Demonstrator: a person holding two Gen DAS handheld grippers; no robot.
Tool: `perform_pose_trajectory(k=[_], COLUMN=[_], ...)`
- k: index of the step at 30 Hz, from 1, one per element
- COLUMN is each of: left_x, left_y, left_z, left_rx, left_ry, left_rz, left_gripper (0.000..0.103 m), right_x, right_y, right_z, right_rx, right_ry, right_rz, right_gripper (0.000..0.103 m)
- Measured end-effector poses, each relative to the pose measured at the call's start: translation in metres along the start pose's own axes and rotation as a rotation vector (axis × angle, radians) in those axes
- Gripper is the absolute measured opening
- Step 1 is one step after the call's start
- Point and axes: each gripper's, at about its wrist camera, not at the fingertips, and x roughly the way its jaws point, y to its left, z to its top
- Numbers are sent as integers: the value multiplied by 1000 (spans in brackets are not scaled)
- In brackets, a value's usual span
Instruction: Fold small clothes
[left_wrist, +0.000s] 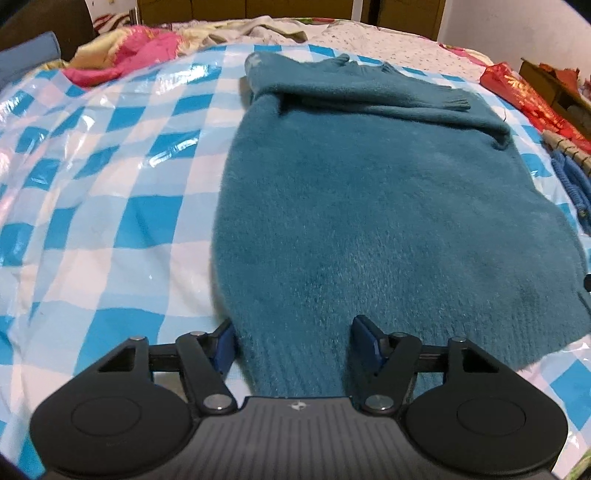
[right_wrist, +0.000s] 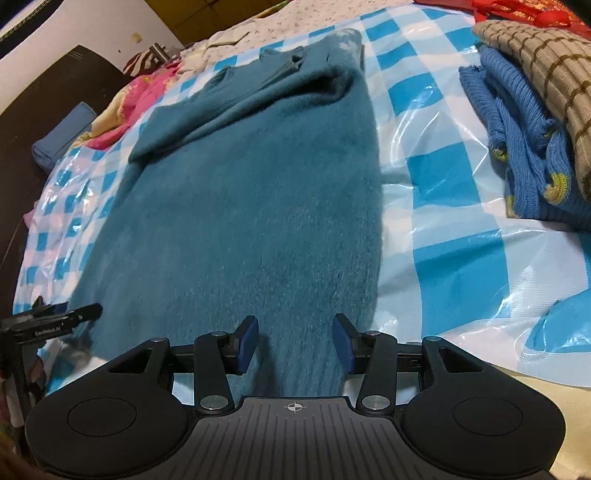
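Observation:
A fuzzy teal sweater (left_wrist: 369, 206) lies flat on a blue-and-white checked plastic sheet (left_wrist: 110, 184), sleeves folded across its chest at the far end. My left gripper (left_wrist: 291, 339) is open, its blue pads on either side of the ribbed hem at the sweater's near left corner. My right gripper (right_wrist: 295, 343) is open, its pads astride the hem near the sweater's (right_wrist: 240, 184) right corner. The left gripper's tip also shows at the left edge of the right wrist view (right_wrist: 55, 317).
A pile of folded knitwear, blue (right_wrist: 517, 147) under tan check (right_wrist: 546, 74), sits right of the sweater. Pink and red bedding (left_wrist: 129, 55) lies at the far left. A red bag (left_wrist: 524, 96) is at the far right. A blue pouch (right_wrist: 61, 136) lies by the headboard.

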Motion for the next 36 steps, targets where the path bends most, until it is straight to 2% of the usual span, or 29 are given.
perform_pose_trajectory(k=[7,11,15,18,20,22,24,31,33,34,35,36], left_x=[1,1,7,11,9,6,6,17,18,17,14,10], left_y=[-3,-1,0,0,-1,-4,-4,8,4,1,-2,-3], left_z=[0,-2,0,2,3,3,4,8,8,8,7,5], left_rx=[10,9,13,11,1,-4,-22,-105,-85,-73,-65,-65], left_ry=[18,22,39,47,43,33,36,66,63,58,51,42], left_rz=[-23,-34,-41,-39,-36,-50,-67,-113,-98,-91,-93,-100], left_gripper=[73,73,74,75,71,52,45,43,43,38,34,28], right_x=[-10,-20,-4,6,4,0,-2,22,25,25,22,19], right_y=[-8,-10,-19,-15,-14,-15,-14,-12,-8,-6,-5,-5], right_z=[-2,-3,0,0,1,1,0,7,7,7,6,5], right_rx=[42,32,72,50,56,70,79,101,92,91,94,101], right_ry=[-17,-54,3,17,15,11,8,37,28,24,18,15], right_rz=[17,-25,-5,-1,21,55,80,142,136,129,124,130], right_gripper=[44,44,47,47,47,47,45,47,47,41,31,27])
